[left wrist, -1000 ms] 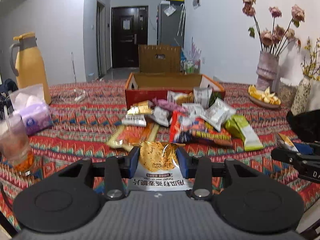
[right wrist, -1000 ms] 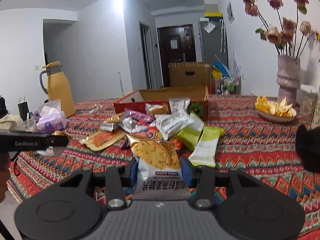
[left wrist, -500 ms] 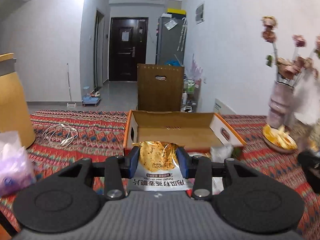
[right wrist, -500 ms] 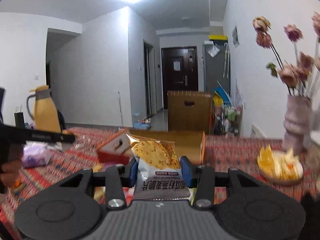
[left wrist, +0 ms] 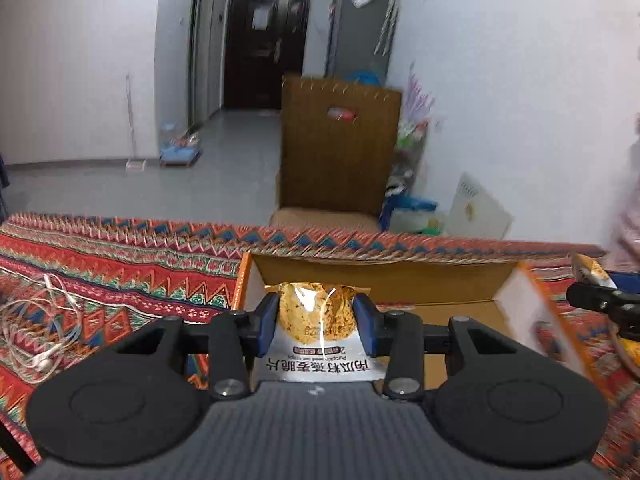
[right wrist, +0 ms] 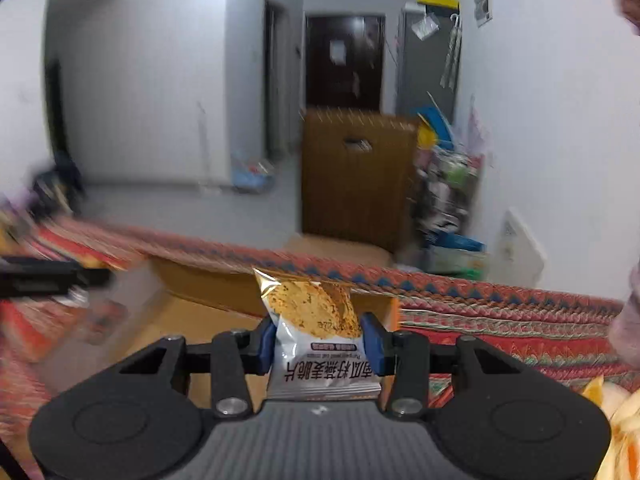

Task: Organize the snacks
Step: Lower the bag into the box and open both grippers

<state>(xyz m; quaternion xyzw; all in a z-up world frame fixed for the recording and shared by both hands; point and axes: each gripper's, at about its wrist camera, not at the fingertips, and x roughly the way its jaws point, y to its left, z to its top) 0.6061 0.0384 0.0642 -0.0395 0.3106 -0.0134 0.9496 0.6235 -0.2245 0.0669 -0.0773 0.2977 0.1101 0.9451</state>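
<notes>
Fingers of the left gripper [left wrist: 315,322] pinch one crisp packet [left wrist: 316,320]; the right gripper [right wrist: 318,338] pinches a second packet [right wrist: 312,316]. Both hang over the open box [left wrist: 372,284] on the worktop [left wrist: 120,256], unreleased. Box floor looks bare, walls close either side, chair [left wrist: 340,144] beyond.

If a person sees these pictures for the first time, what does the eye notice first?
Each gripper pinches a matching crisp packet: the left gripper holds one packet, the right gripper another. Just beyond them sits the open cardboard box on the bright patterned tablecloth.
</notes>
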